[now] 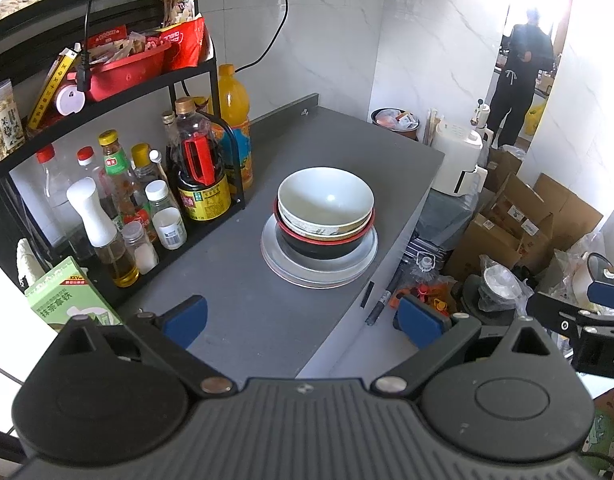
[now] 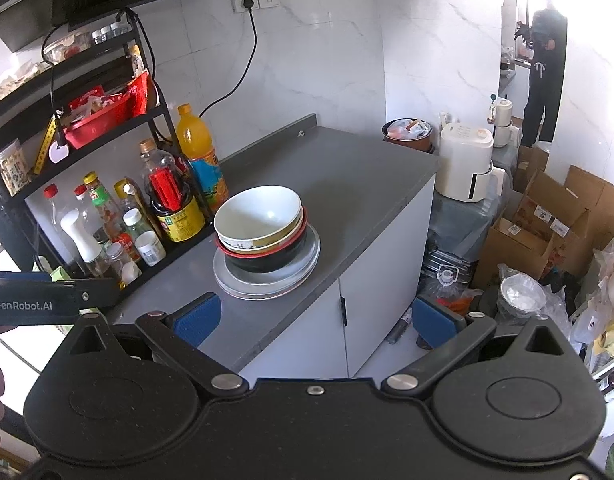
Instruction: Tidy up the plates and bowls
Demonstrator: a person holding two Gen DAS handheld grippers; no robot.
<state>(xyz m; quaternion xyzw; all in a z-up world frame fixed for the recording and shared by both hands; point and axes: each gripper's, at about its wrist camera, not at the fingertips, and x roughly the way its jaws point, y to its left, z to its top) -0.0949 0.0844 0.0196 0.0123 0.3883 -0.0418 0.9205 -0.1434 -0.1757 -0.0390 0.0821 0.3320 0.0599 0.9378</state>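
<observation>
Bowls [image 1: 325, 210] are stacked on plates [image 1: 319, 268] mid-frame, ahead of both released grippers; left gripper [image 1: 303, 322] seems nearer than right gripper [image 2: 315, 320].

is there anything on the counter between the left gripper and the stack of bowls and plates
Nothing visible. The left hand-held gripper is open, and only bare grey counter lies between it and the stack. The condiment rack stands off to the left of that path.
</observation>
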